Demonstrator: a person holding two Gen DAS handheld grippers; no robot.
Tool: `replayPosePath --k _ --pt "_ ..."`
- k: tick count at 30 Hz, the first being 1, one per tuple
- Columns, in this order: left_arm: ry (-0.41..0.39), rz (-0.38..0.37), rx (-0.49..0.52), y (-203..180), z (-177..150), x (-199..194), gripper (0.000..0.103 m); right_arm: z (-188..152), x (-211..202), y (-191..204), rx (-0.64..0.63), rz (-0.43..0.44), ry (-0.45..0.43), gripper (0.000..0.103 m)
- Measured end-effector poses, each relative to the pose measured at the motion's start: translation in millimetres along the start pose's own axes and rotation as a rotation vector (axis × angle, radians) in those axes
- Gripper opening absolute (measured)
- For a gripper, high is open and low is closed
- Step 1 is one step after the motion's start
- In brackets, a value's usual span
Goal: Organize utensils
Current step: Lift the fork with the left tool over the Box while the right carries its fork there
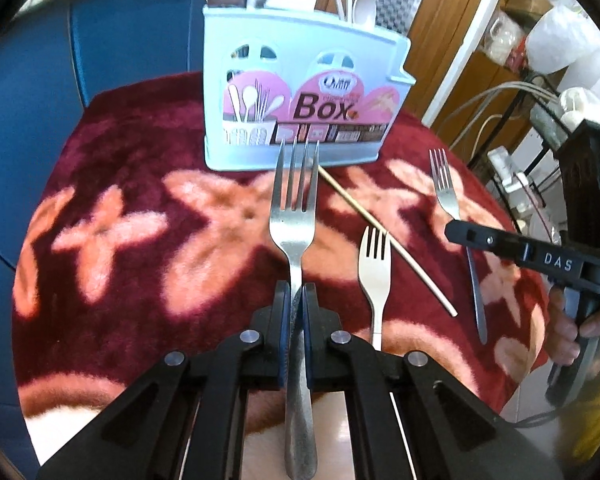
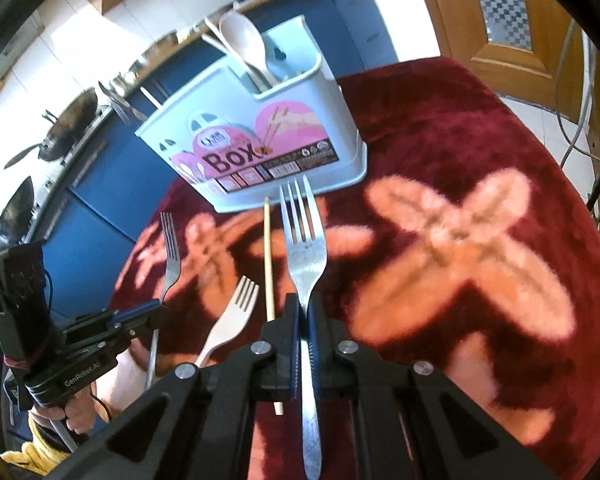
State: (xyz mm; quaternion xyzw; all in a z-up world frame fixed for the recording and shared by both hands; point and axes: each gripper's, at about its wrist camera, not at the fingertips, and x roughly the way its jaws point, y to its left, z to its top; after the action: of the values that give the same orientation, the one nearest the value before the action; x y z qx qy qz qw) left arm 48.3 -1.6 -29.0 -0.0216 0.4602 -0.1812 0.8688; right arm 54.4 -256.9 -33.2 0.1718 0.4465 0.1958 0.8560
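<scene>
My left gripper (image 1: 296, 292) is shut on a steel fork (image 1: 294, 200), tines pointing at the light blue utensil box (image 1: 300, 92). My right gripper (image 2: 305, 304) is shut on a second steel fork (image 2: 304, 232), also aimed at the box (image 2: 260, 148). On the red flowered cloth lie a white plastic fork (image 1: 375, 268), a wooden chopstick (image 1: 384, 236), and each view shows the other hand's fork. In the right wrist view the white fork (image 2: 232, 320) and chopstick (image 2: 268, 256) lie left of my fingers. The box holds forks, chopsticks and a white spoon (image 2: 244, 44).
The table is round, covered by the red cloth (image 2: 440, 152). Blue cabinets (image 1: 40, 92) stand behind it, a wooden door (image 2: 512, 12) and cables (image 1: 512, 92) to the right. Woks (image 2: 64, 128) sit on the counter at left.
</scene>
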Motion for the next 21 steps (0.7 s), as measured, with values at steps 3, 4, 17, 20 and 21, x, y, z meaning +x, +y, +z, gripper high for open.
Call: replayPosePath --k 3,4,17,20,21 --pt "-0.046 -0.006 -0.004 -2.6 -1.8 -8.7 0.004 -5.1 -5.6 5.0 0.008 0.016 -0.048 0.006" --pt "-0.061 -0.01 -0.006 -3.4 -2.4 -11.9 0.004 -6.6 -6.7 8.4 0.01 0.021 -0.073 0.006" --pt "-0.277 -0.035 0.026 -18.7 -9.3 -50.4 0.004 -16.7 -51.5 48.2 -0.087 0.007 -0.362 0.006" --pt "-0.324 -0.033 0.042 -22.2 -8.3 -59.4 0.004 -14.5 -57.9 53.9 -0.109 -0.012 -0.398 0.006" --pt "-0.335 -0.032 0.043 -22.8 -7.8 -61.7 0.004 -13.6 -59.6 56.1 -0.116 -0.018 -0.409 0.006"
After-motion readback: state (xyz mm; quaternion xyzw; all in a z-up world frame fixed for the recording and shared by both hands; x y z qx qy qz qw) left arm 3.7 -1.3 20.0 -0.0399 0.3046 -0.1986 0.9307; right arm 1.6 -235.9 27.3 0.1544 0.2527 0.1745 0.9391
